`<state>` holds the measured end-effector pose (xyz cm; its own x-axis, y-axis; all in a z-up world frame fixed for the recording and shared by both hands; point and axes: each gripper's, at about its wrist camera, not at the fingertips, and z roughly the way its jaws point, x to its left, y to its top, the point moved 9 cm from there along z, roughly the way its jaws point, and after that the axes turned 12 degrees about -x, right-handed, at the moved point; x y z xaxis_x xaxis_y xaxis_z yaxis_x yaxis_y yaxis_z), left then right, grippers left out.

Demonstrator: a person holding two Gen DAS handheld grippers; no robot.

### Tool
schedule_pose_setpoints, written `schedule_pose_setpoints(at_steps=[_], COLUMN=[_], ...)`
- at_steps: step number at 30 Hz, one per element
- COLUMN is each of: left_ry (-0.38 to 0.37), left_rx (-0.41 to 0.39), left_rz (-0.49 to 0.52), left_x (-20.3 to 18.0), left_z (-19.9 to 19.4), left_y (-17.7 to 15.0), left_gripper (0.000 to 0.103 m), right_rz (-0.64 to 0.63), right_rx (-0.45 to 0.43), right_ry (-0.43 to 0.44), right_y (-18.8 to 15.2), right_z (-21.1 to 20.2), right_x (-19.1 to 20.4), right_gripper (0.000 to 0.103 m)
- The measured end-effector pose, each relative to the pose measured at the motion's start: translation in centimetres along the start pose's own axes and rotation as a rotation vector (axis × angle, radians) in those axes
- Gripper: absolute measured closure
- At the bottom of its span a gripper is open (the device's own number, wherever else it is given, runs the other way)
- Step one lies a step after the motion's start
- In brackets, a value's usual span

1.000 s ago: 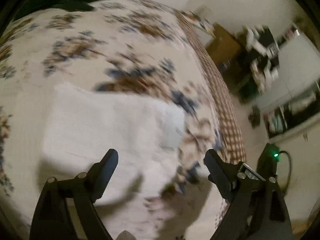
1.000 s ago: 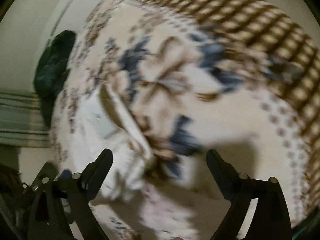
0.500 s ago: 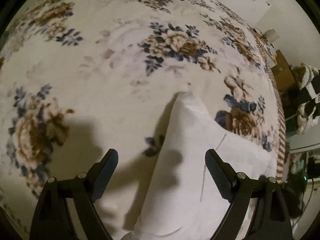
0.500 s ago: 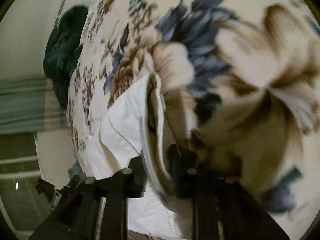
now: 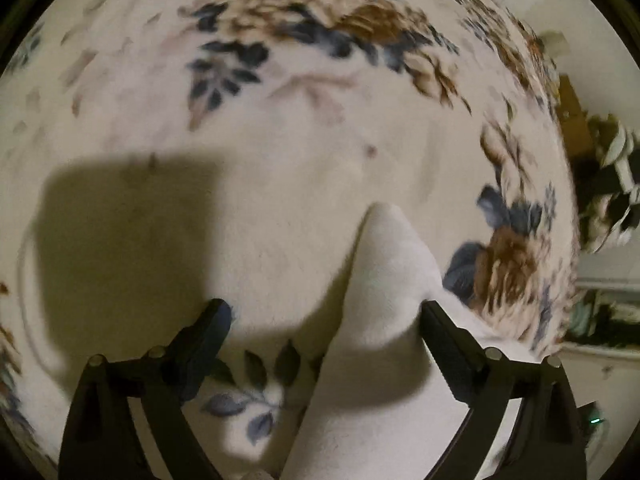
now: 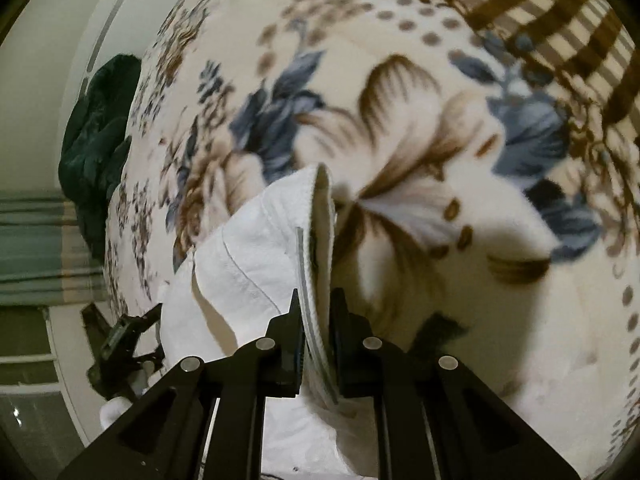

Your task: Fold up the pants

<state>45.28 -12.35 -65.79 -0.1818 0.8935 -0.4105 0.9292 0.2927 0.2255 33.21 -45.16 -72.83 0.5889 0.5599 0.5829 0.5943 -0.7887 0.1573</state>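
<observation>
Closing in from the lower edge of the left wrist view, the left gripper [image 5: 324,318] stands wide, its jaws having just spread a little further, and it grips nothing. We see a corner of the white pants [image 5: 384,280] rising from the bottom centre of the frame toward the middle, lying on the floral blanket [image 5: 280,168]. The right-hand finger [image 5: 440,332] sits just at the edge of the cloth, while the left-hand finger [image 5: 204,332] hovers over bare blanket. To do this step well, we judge the gripper should shift toward the right of the frame so both fingers straddle the corner, then shut only once the fabric lies fully between the pads; closing now would likely catch a thin edge or some blanket with it.

Moving to the right wrist view, the right gripper [image 6: 316,344] at bottom centre has just been closing and is clamped on a hemmed edge of the pants [image 6: 256,256], which stands up between its jaws and drapes toward the lower left. A dark green bundle [image 6: 100,120] sits at the left edge. We judge this grip should hold firm and wait, keeping the hem taut, so both corners lift together and the fold lands square.
</observation>
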Motion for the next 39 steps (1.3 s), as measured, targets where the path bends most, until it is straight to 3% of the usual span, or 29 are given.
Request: schedule_pose_setpoints(at_steps=[3,7,11,15,19,23,27,34,35,36,37,38,39], left_ry=[0.005,-0.034,-0.095,-0.12,-0.15,-0.166,-0.183,-0.2,-0.204,-0.214,-0.227,-0.218,-0.228], left_rx=[-0.044,-0.066,-0.024,0.022,0.032,0.021,0.015,0.0,-0.006,-0.02,-0.024,-0.026,-0.035], left_rz=[0.036,0.05,0.006,0.004,0.011,0.015,0.017,-0.021,-0.016,-0.006,0.014,0.029,0.033], left_x=[-0.1,0.5,1.8,1.6,1.0,0.6,0.6,0.7,0.5,0.3,-0.1,-0.3,-0.5], left_z=[-2.4,-5.9,-7.6,-6.6,-5.3,-4.6,-4.3,-3.5,-3.6,-3.8,-4.2,-4.3,-4.6], left_y=[0.0,-1.9,-6.8,-10.3,-11.6,-11.1,-11.2,-11.1,-11.1,-11.0,-11.0,-11.0,-10.9], left_gripper=[0.006,0.006,0.006,0.006,0.006,0.006,0.006,0.007,0.01,0.019,0.048,0.057,0.062], right_rz=[-0.004,0.048,0.103,0.236,0.344,0.352,0.4,0.357,0.35,0.333,0.315,0.289,0.27], right_rx=[0.019,0.039,-0.013,0.049,0.126,0.078,0.022,0.052,0.05,0.048,0.045,0.036,0.028], right_ry=[-0.005,0.004,0.032,0.113,0.241,0.285,0.376,0.371,0.368,0.365,0.363,0.347,0.334], right_y=[-0.1,-0.5,-2.6,-8.2,-12.6,-13.2,-12.3,-11.8,-11.7,-11.8,-11.8,-12.0,-12.0], right_z=[0.6,-0.3,-4.5,-5.4,-1.6,2.4,2.7,5.0,5.1,5.0,4.9,4.7,4.5], right_x=[-1.0,-1.9,-3.3,-4.6,-3.6,-2.7,-0.9,0.0,0.3,0.7,0.9,1.1,1.3], right_gripper=[0.087,0.04,0.025,0.024,0.024,0.022,0.022,0.022,0.022,0.022,0.029,0.046,0.052])
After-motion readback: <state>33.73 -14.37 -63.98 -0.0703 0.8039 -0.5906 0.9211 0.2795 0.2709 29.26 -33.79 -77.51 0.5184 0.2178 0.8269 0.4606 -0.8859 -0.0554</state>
